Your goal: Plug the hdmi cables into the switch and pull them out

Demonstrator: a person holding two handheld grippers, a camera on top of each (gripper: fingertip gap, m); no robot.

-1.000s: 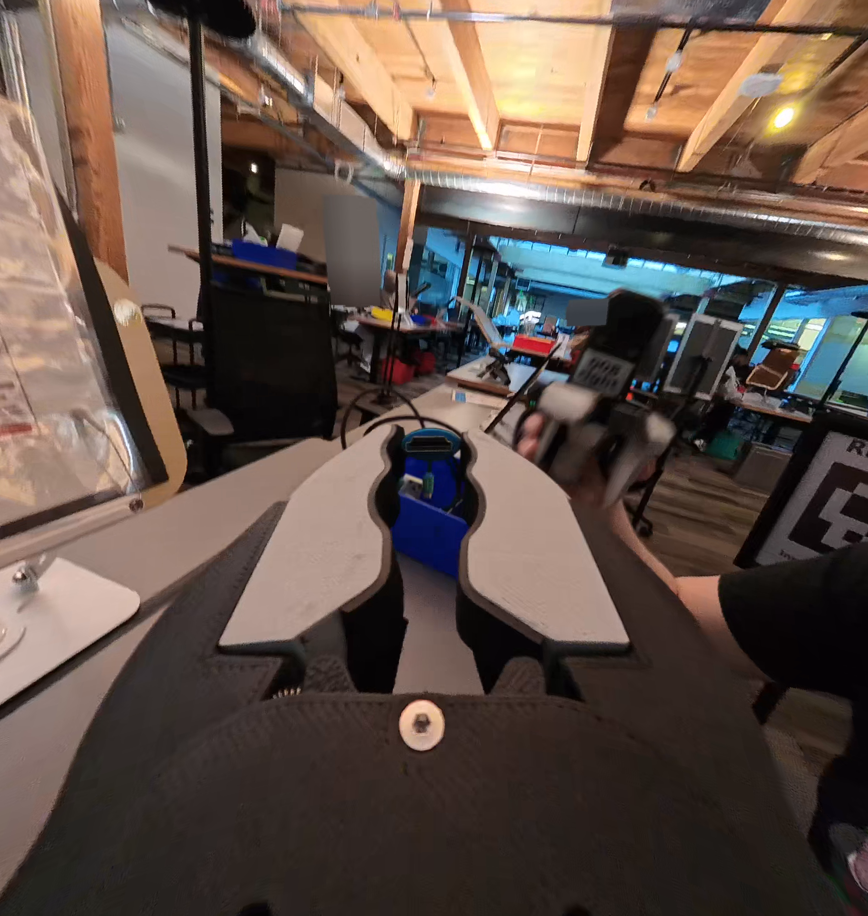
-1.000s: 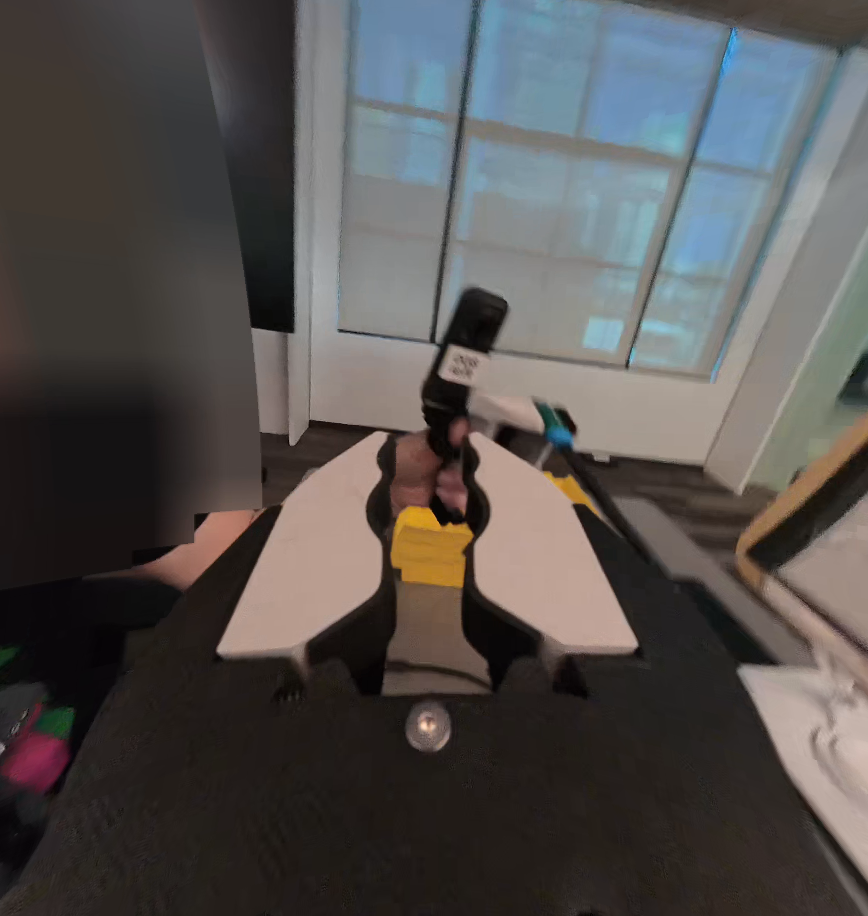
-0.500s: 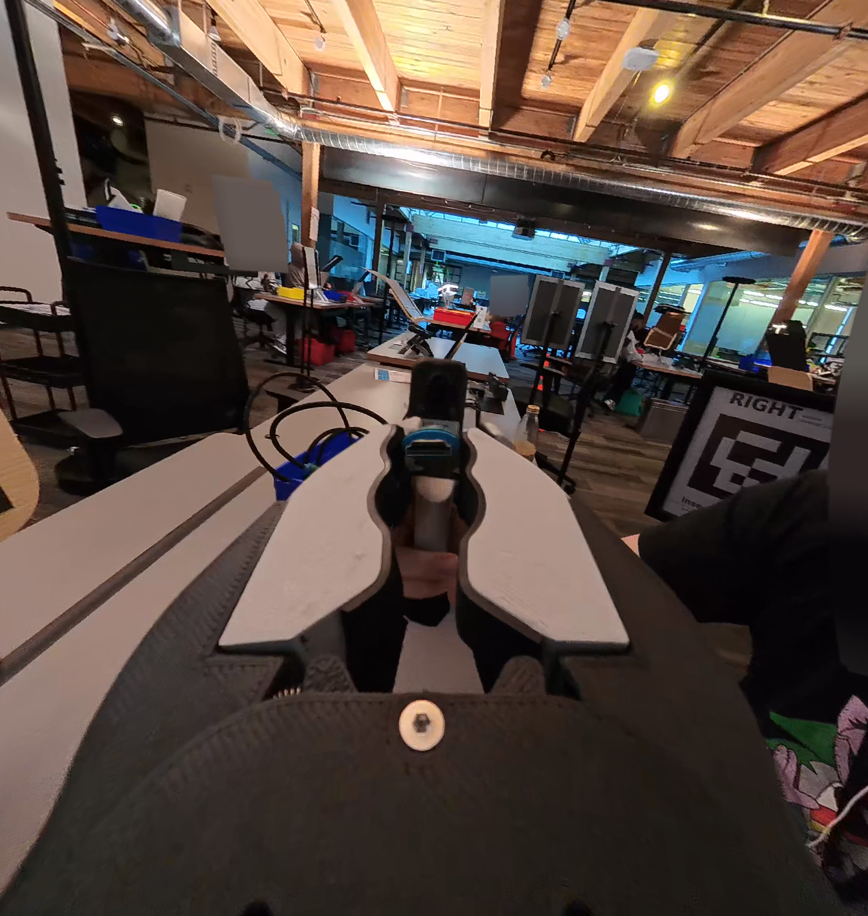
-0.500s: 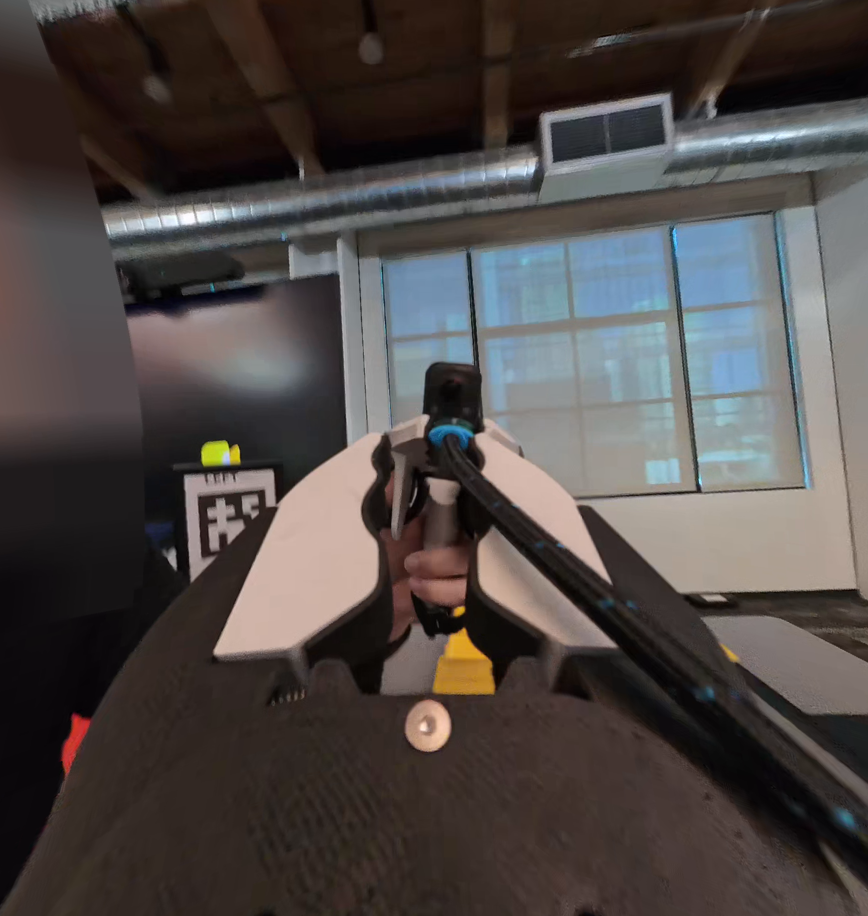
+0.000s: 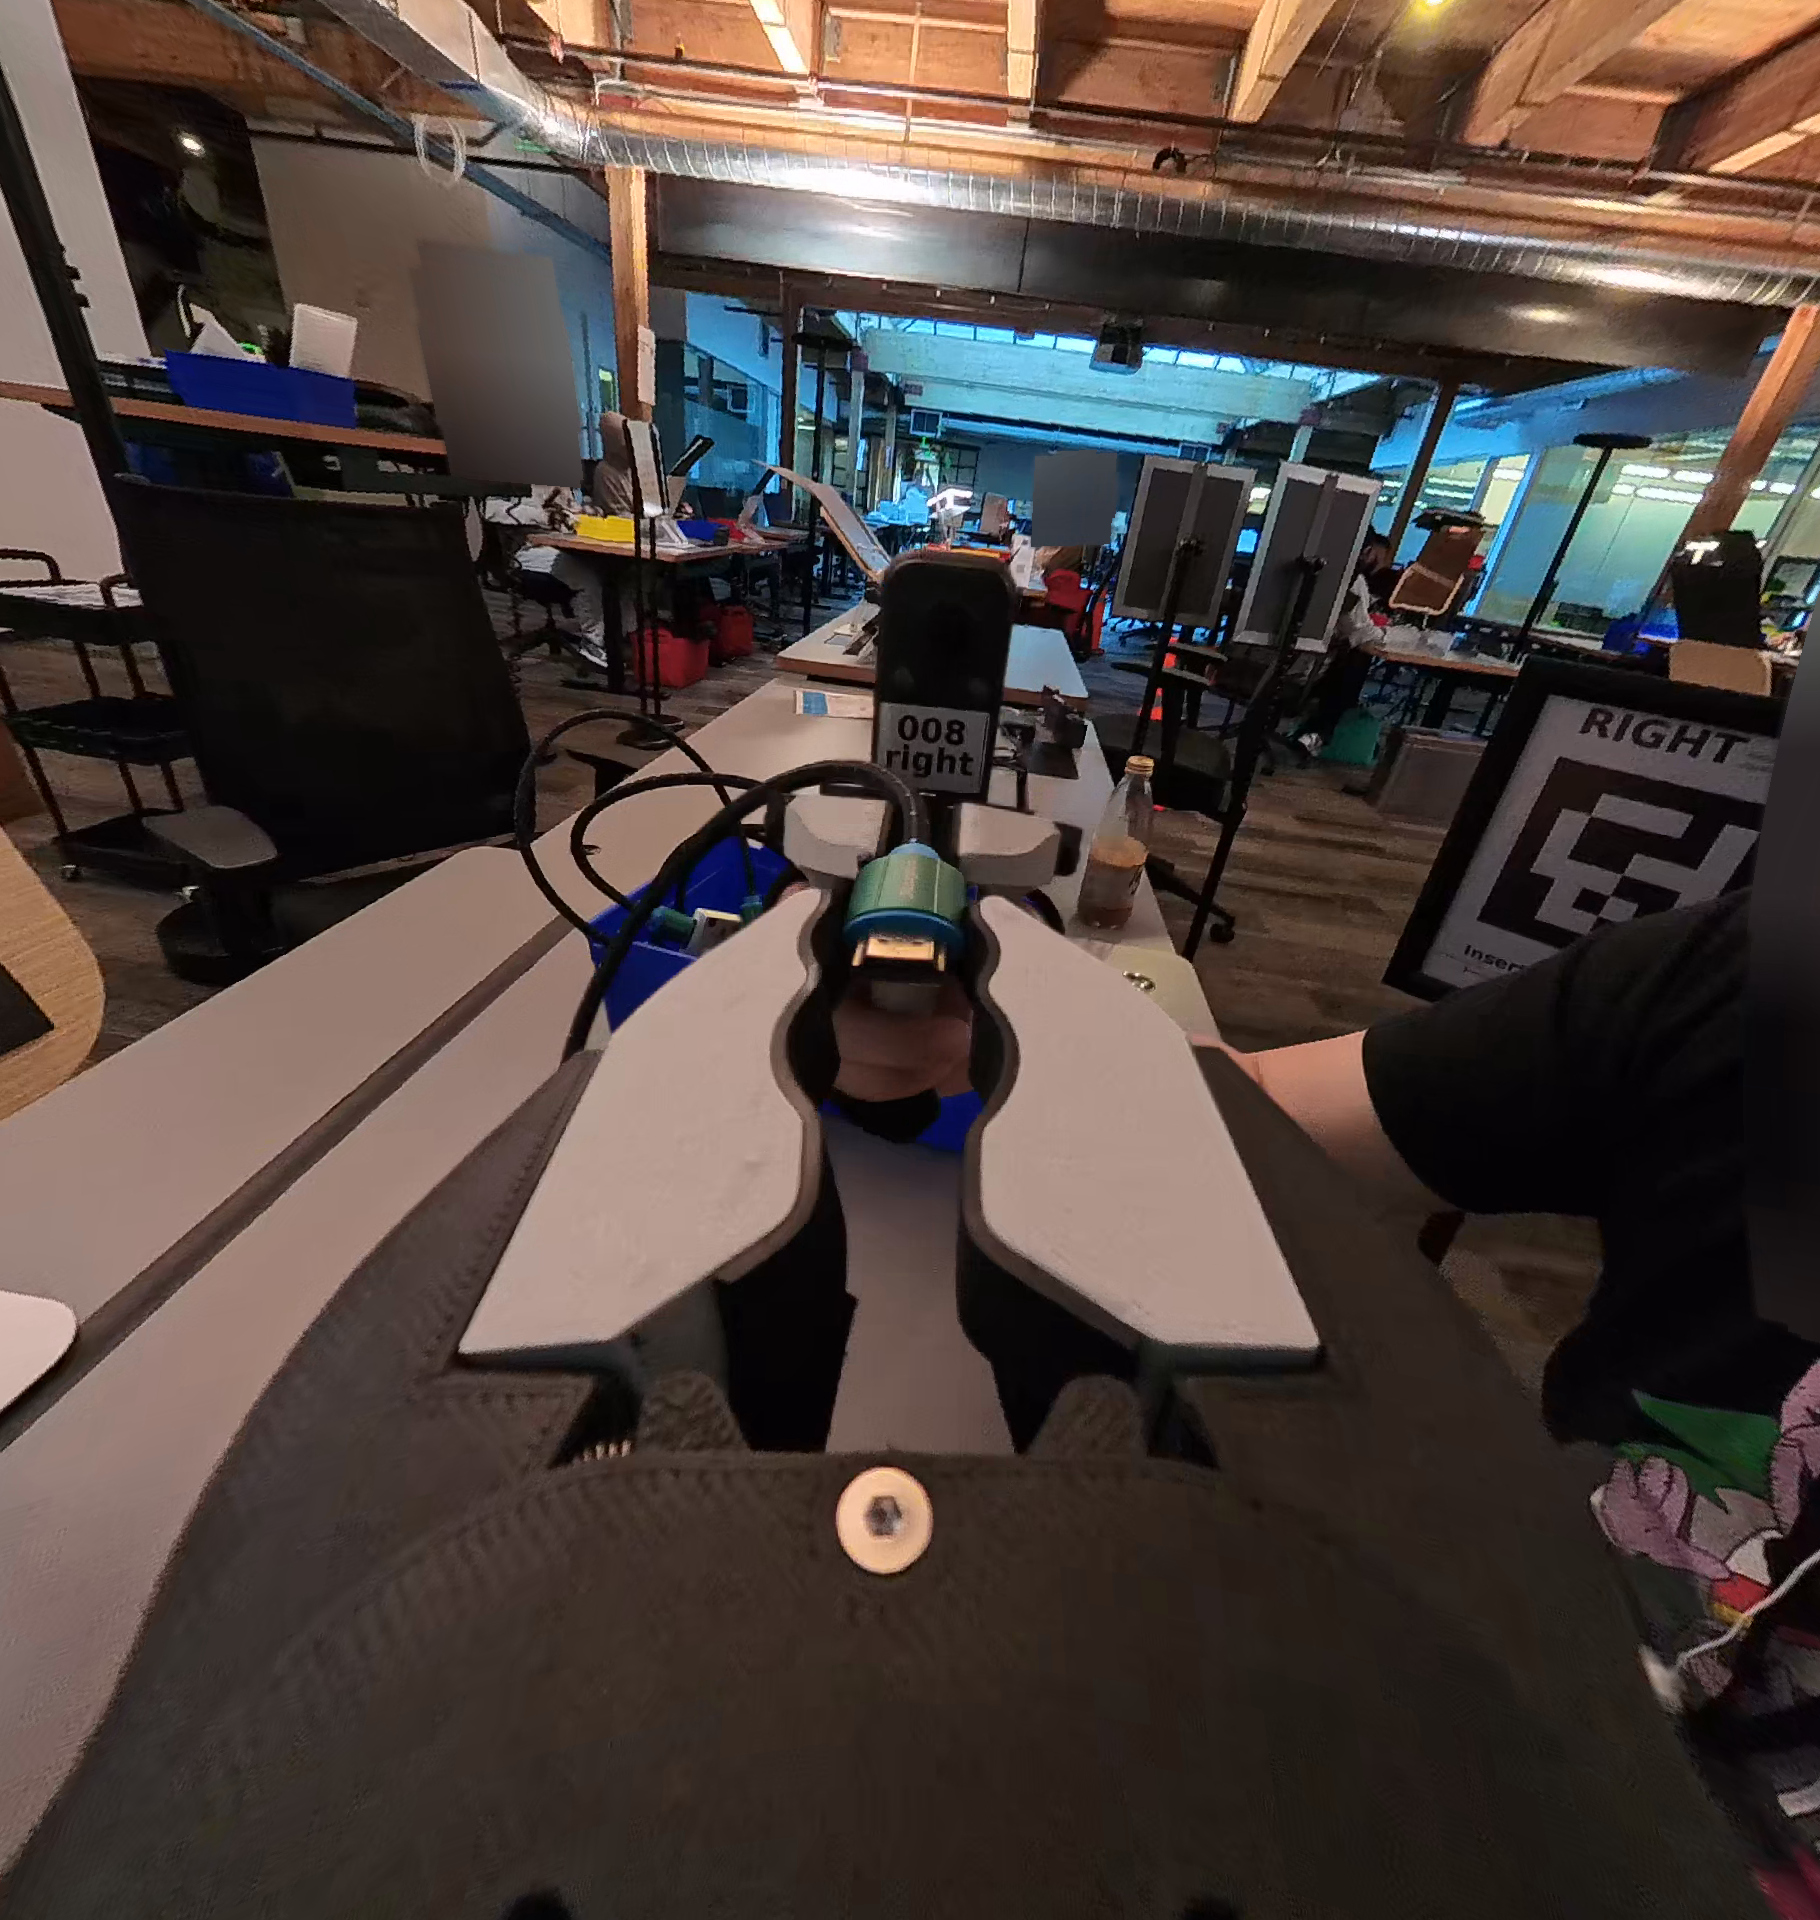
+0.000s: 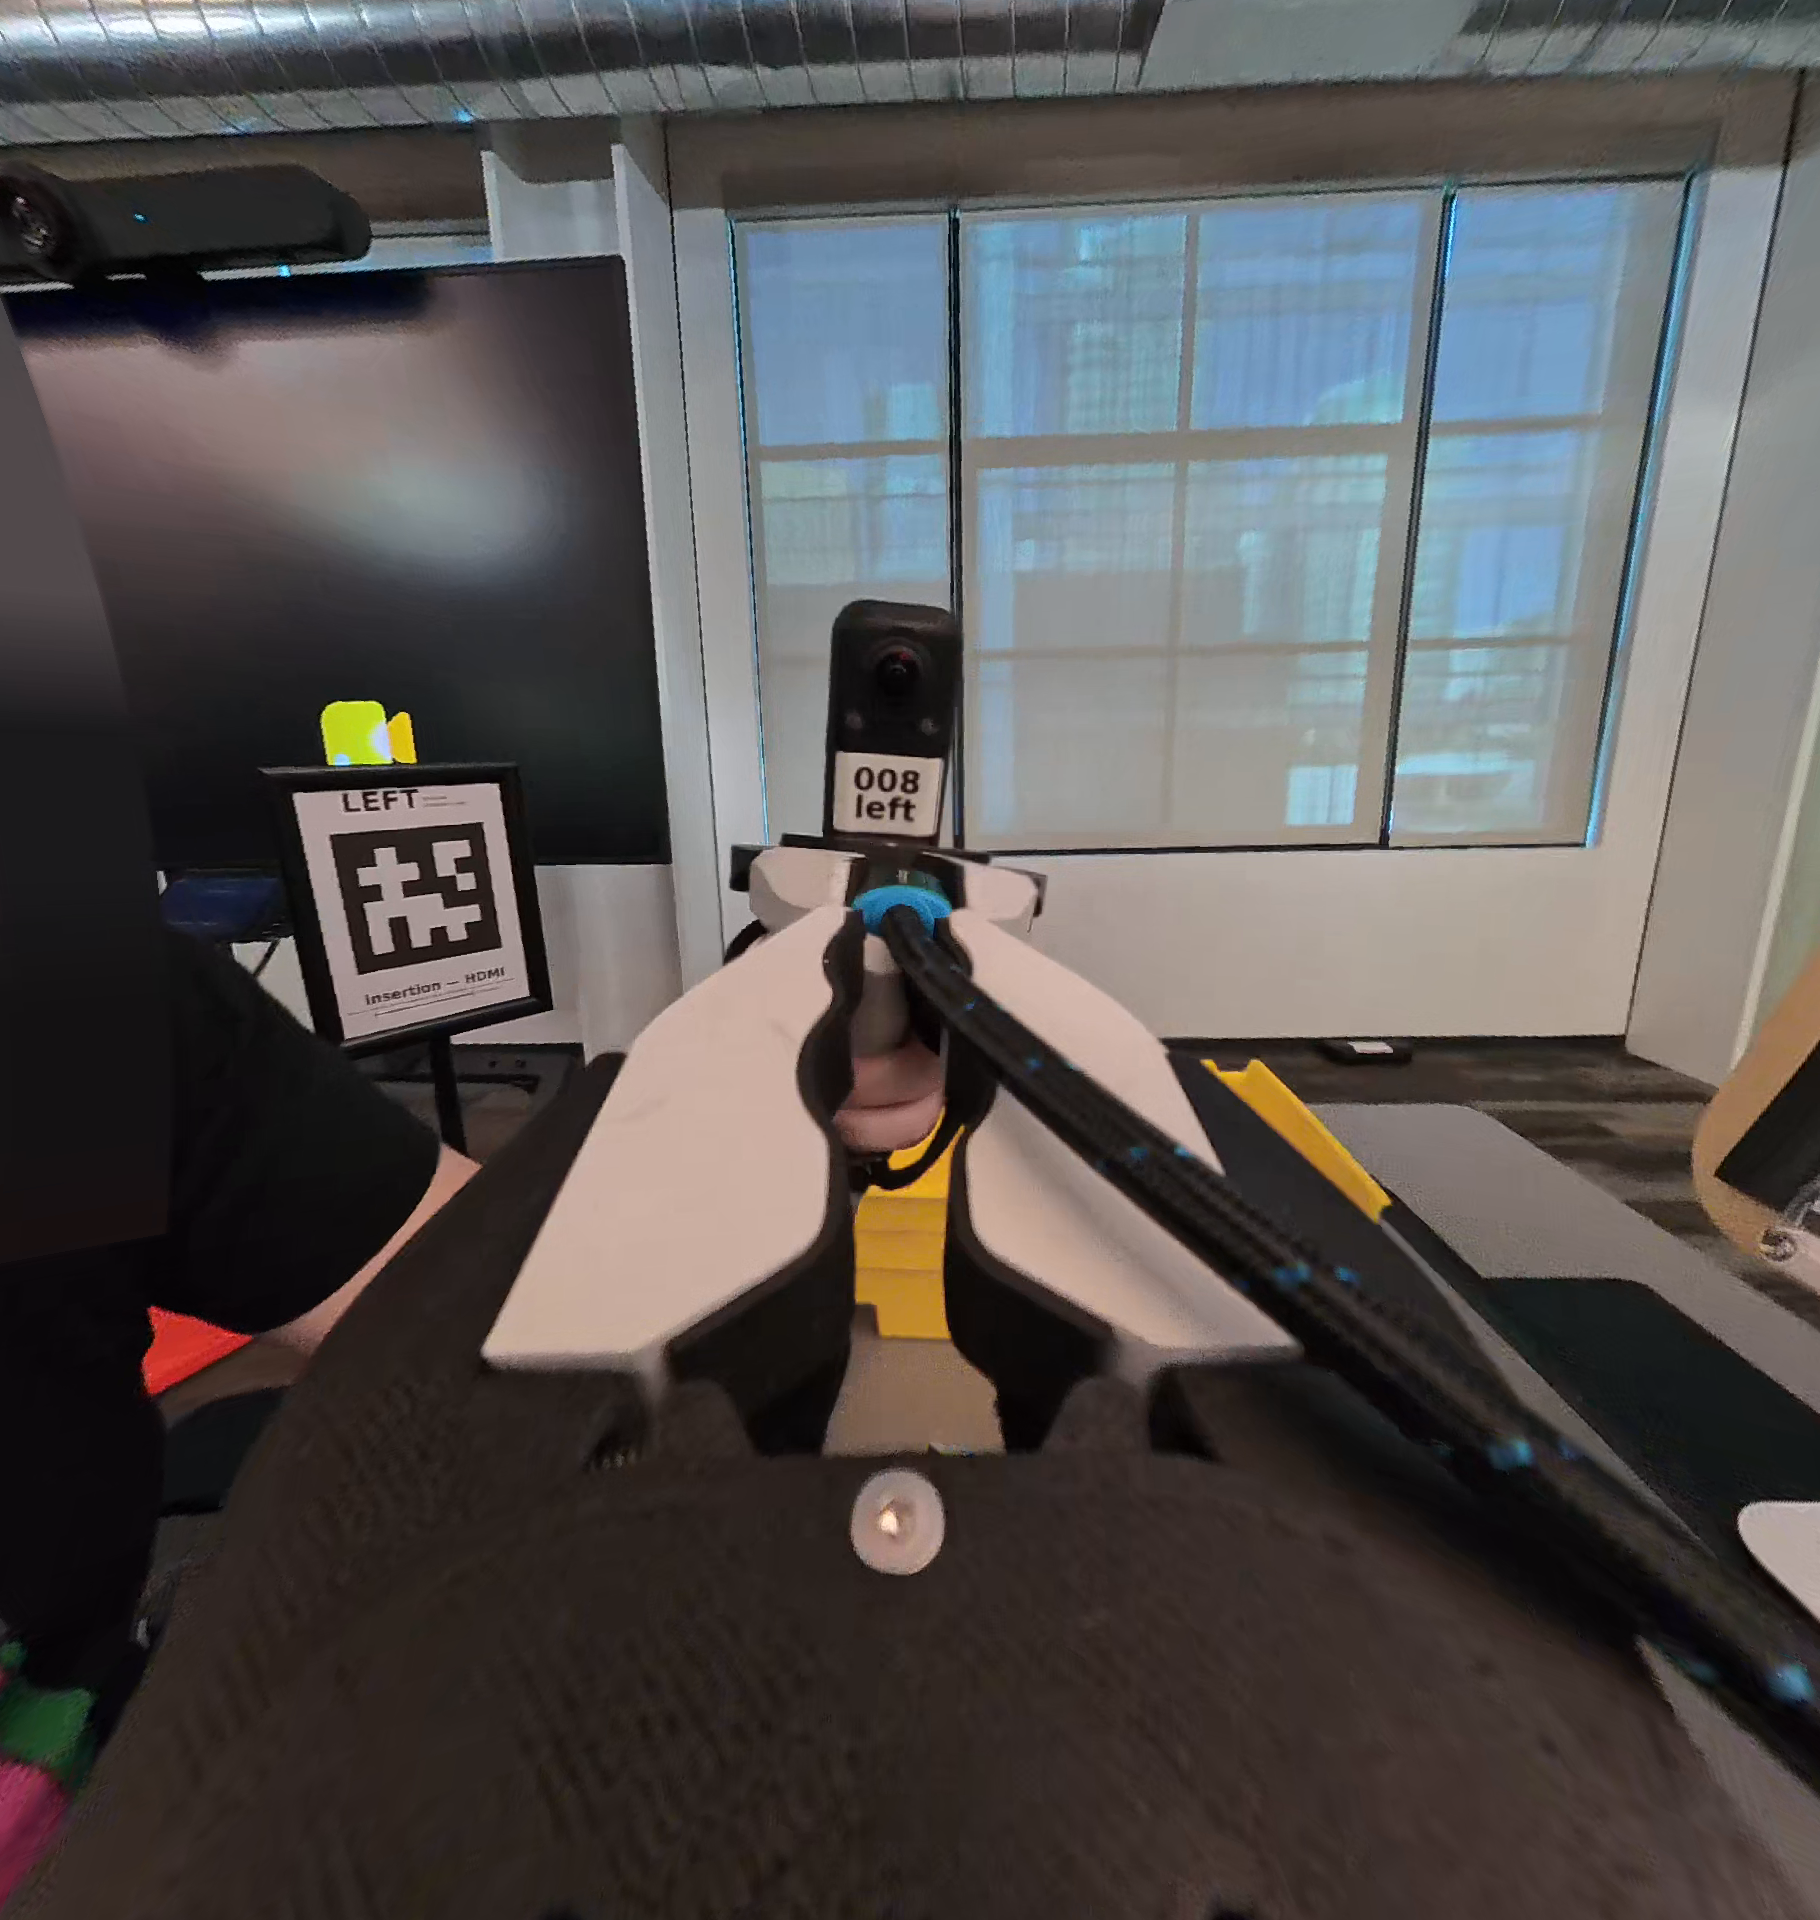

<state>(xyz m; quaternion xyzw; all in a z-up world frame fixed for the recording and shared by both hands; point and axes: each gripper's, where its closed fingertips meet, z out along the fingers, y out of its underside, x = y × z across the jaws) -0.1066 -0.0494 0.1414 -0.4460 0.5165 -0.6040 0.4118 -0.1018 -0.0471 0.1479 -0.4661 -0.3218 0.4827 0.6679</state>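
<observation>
Pale grey fingers on black bodies, with blue, green, gold and yellow accents.

The left gripper (image 5: 890, 971) has light grey fingers (image 5: 677, 1122) edged in black on a black textured body; the right gripper (image 6: 890, 935) is coloured the same. The HDMI plug (image 5: 904, 906) shows a green shell, a blue collar and a gold metal tip. Its cable (image 6: 1249, 1236) is black braid flecked with blue. A blue bin (image 5: 667, 961) sits on the pale grey tabletop (image 5: 262, 1049). A yellow block (image 6: 901, 1252) shows between the right fingers. Two framed signs (image 5: 1602, 847) carry black-and-white square patterns. The person's sleeve (image 5: 1571, 1060) is black, above fabric printed in pink and green.
</observation>
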